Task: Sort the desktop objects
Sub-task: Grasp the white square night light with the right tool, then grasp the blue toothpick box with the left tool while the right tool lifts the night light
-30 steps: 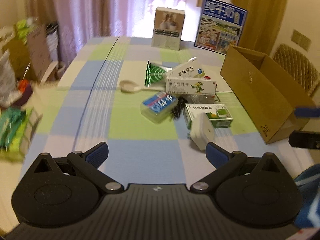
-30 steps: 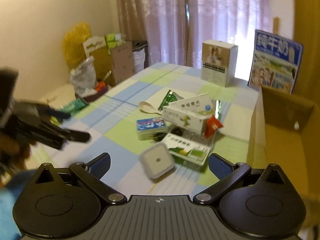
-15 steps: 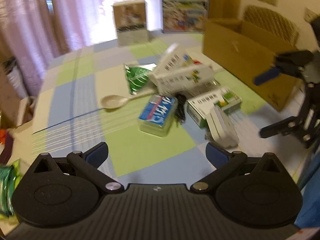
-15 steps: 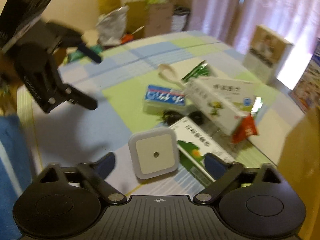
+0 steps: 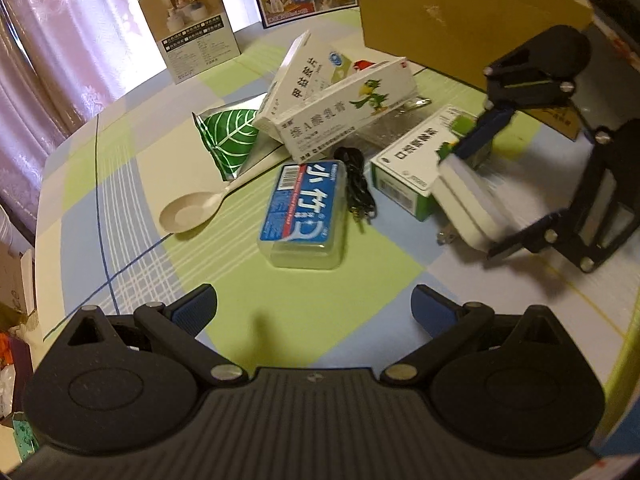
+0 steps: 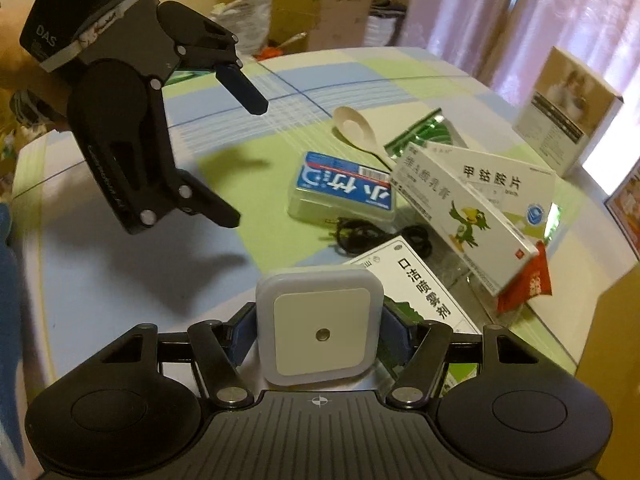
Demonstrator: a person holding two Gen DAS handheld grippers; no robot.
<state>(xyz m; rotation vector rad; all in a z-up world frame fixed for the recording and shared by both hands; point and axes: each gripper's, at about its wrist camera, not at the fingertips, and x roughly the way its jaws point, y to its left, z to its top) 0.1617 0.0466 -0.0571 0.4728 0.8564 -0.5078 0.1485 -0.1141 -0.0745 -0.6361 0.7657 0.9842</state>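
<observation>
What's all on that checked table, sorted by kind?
Medicine cartons: 3
Upright printed boxes: 1
Cardboard boxes: 1
Blue-labelled plastic cases: 1
Spoons: 1
Green foil packets: 1
Black cables: 1
White plug-in night lights: 1
Red sachets: 1
Total: 11

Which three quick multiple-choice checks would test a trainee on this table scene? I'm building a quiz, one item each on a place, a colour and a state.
1. Where does the black cable lie?
A. Inside the cardboard box
B. Beside the blue-labelled plastic case
C. Under the spoon

2. What colour is the square night light?
A. Red
B. Black
C. White

3. How does the left gripper stand?
A. Open, holding nothing
B. Shut on the spoon
C. Shut on the case

Answers: B, the cable sits on the cloth right next to the blue-labelled plastic case; C, its face and rim are white; A, its pads stand wide apart over bare tablecloth.
</observation>
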